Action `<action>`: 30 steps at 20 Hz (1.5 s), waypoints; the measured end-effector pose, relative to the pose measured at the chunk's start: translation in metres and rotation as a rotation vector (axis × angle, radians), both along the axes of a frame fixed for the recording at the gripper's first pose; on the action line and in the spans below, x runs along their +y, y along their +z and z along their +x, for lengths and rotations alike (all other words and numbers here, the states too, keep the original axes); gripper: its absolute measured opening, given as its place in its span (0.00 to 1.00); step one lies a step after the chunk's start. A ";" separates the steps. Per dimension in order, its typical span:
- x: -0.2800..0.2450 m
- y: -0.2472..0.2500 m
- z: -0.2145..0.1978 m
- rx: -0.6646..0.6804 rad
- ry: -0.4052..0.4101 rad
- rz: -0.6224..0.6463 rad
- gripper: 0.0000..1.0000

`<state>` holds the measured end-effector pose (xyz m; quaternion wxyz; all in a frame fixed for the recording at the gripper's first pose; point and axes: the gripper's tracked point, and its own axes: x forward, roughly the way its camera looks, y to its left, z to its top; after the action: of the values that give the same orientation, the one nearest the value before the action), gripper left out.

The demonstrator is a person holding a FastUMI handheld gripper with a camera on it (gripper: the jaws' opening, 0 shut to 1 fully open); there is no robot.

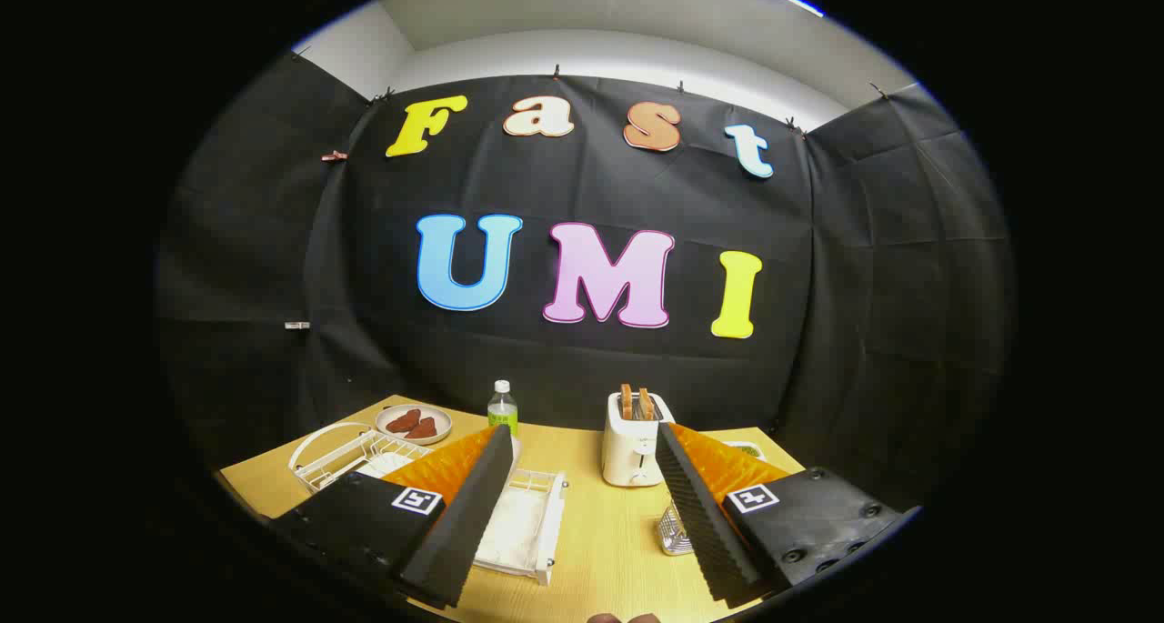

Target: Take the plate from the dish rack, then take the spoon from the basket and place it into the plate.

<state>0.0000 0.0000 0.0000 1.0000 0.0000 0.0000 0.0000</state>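
My gripper (pixel 584 430) is held above the wooden table (pixel 609 550), open, with nothing between its fingers. A white rack (pixel 536 518) lies on the table between the fingers, its left part hidden behind the left finger; something flat and white lies in it, and I cannot tell whether it is the plate. A small metal mesh basket (pixel 671 530) stands against the inner side of the right finger, mostly hidden by it. Its contents are too small to make out.
A white wire rack (pixel 329 450) stands at the table's left. Behind it is a small plate (pixel 415 423) with brown pieces, then a clear bottle (pixel 502 409). A white toaster (pixel 637 448) with two slices stands beyond the fingers. Black cloth walls close the booth.
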 end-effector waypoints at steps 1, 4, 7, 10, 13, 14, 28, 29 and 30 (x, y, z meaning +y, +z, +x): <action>-0.002 0.000 0.001 0.003 -0.003 0.002 0.98; -0.007 -0.007 0.001 0.032 -0.014 0.025 0.97; -0.010 -0.012 0.000 0.049 -0.024 0.044 0.98; -0.013 -0.018 -0.004 0.064 -0.030 0.031 0.98; -0.013 -0.021 -0.006 0.077 -0.034 0.038 0.98; -0.013 -0.022 -0.007 0.082 -0.036 0.040 0.98; 0.009 -0.030 0.020 0.181 0.015 0.024 0.98; 0.011 -0.028 0.027 0.188 0.017 0.026 0.98; 0.015 -0.028 0.034 0.199 0.021 0.025 0.98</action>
<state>0.0342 0.0145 -0.0277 0.9949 0.0126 0.0994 0.0103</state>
